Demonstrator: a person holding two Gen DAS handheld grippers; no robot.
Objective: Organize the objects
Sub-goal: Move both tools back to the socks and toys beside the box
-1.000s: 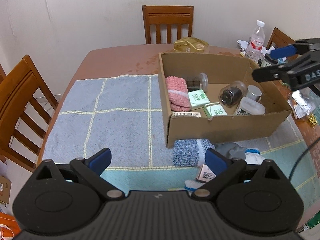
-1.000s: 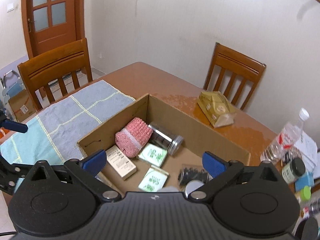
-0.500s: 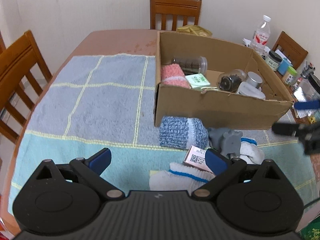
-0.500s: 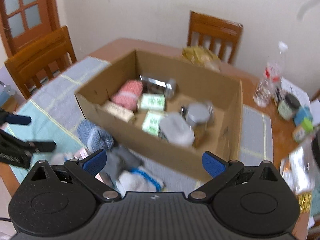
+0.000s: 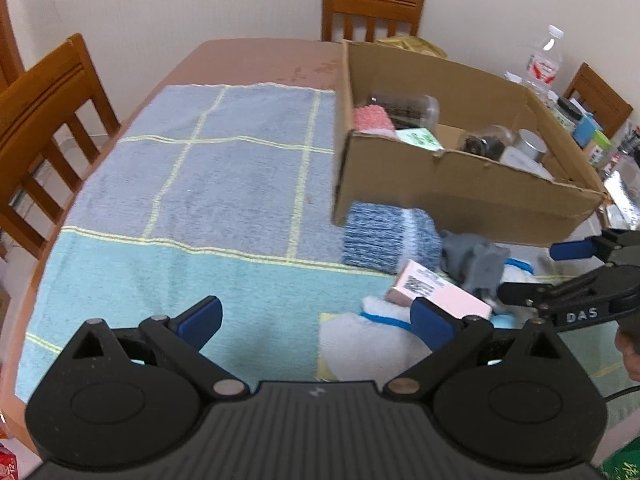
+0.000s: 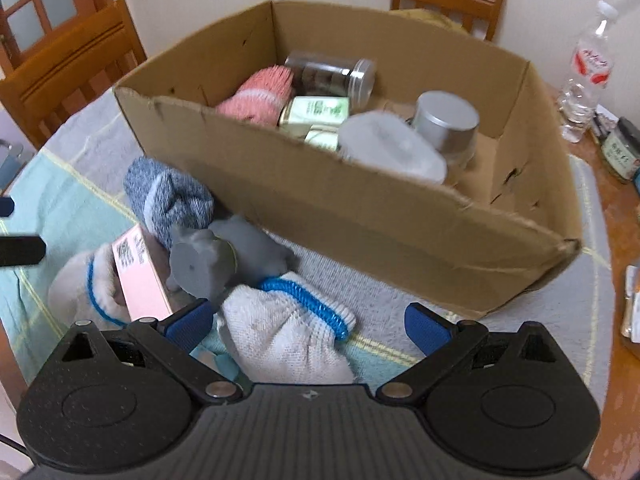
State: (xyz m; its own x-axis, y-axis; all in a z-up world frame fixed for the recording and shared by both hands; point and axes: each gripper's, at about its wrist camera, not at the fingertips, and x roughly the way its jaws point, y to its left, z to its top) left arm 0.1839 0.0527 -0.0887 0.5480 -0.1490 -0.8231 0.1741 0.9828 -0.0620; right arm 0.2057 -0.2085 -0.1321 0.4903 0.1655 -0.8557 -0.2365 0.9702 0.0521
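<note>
A cardboard box (image 5: 460, 196) (image 6: 360, 208) on the towel holds a pink cloth roll (image 6: 256, 96), jars and green tins. In front of it lie a blue knit roll (image 5: 384, 240) (image 6: 172, 196), a grey toy (image 5: 476, 264) (image 6: 216, 260), a pink box (image 5: 436, 288) (image 6: 138, 276) and white gloves with blue cuffs (image 5: 368, 336) (image 6: 288, 328). My left gripper (image 5: 316, 320) is open and empty above the towel, its right finger by the pink box. My right gripper (image 6: 308, 322) is open over a white glove; it also shows in the left wrist view (image 5: 536, 268).
A blue and teal towel (image 5: 208, 184) covers the brown table. Wooden chairs (image 5: 44, 120) stand around it. A water bottle (image 6: 584, 76), small jars and packets crowd the table's right side (image 5: 576, 120). A tan packet (image 5: 412, 44) lies behind the box.
Both grippers have come down and back toward the loose items in front of the box. The right gripper has dropped from above the box to just over the white glove. Both stay open.
</note>
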